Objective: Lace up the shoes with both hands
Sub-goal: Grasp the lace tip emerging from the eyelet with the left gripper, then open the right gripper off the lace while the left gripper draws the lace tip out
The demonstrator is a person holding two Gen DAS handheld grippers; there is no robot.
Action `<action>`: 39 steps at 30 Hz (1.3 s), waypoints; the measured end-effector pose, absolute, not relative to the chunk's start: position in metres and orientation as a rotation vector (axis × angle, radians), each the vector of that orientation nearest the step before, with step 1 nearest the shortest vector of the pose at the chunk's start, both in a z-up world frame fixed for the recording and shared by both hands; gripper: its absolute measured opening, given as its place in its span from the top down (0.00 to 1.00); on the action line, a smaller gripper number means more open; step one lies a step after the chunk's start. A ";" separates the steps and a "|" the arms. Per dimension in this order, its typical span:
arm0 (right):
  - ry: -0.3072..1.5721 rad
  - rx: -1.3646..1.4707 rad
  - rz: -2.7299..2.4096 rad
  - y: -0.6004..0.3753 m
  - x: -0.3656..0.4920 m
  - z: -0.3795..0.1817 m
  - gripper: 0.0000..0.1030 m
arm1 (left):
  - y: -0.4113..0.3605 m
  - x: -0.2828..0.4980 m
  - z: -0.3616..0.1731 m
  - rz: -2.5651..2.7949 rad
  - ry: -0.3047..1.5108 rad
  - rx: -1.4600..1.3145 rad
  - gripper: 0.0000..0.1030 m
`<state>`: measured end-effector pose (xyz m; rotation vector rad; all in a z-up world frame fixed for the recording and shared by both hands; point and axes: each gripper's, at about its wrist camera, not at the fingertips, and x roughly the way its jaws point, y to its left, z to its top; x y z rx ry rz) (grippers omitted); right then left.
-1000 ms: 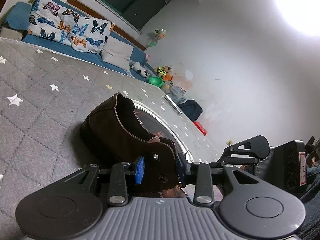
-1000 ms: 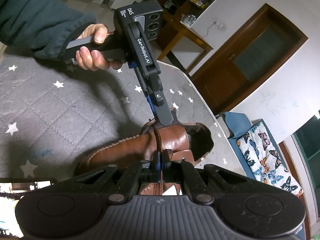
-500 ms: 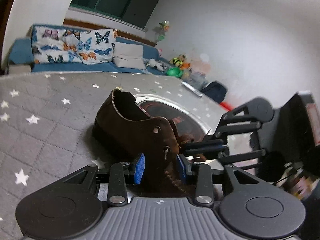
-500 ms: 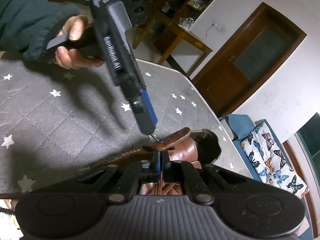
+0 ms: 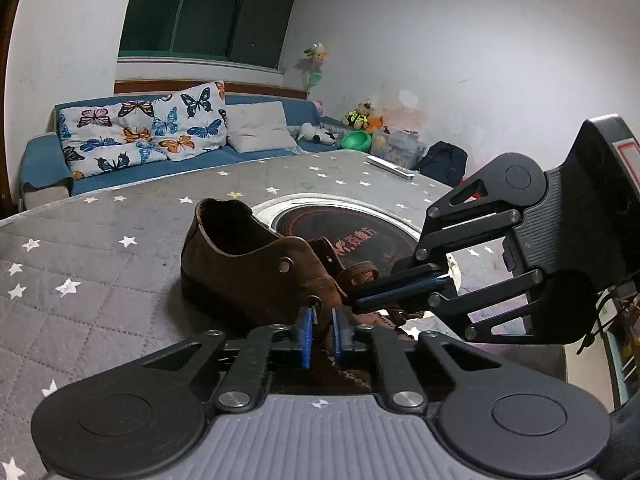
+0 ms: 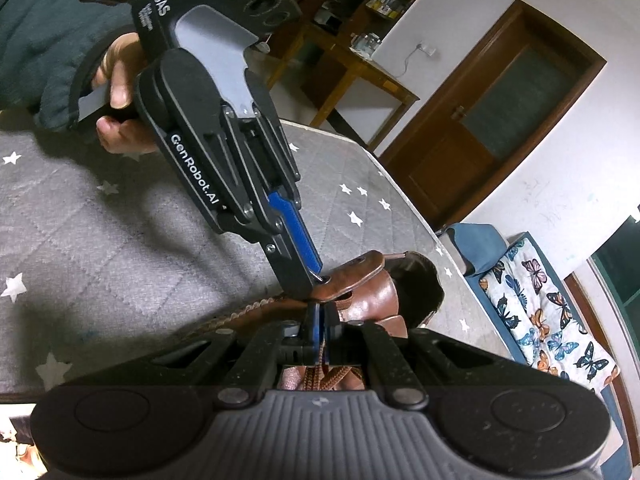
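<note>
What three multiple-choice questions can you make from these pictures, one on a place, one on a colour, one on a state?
1. Where does the brown shoe rest?
A. on the grey star-patterned cover
B. on the sofa
C. on a wooden table

2. What colour are the finger pads?
A. red
B. blue
C. green

3. How is the right hand-held gripper?
A. wide open, clear of the shoe
B. lying on the cover
C. shut on the brown lace

Answers: 1 A, the sole sits on the quilted cover; 2 B, blue strips line the fingers; 3 C, its pads meet with the lace running out beneath them.
</note>
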<state>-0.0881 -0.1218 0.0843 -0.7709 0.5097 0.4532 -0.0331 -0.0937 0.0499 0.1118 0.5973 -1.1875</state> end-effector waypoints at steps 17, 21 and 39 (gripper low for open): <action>0.494 -0.721 0.403 -0.128 -0.094 0.091 0.83 | -0.088 -0.067 0.055 -0.912 0.564 0.090 0.96; 0.488 -0.687 0.379 -0.132 -0.103 0.094 0.78 | -0.085 -0.088 0.058 -0.738 0.551 0.126 0.96; 0.524 -0.395 0.281 -0.160 -0.123 0.104 0.51 | -0.103 -0.106 0.063 -0.689 0.517 0.303 0.34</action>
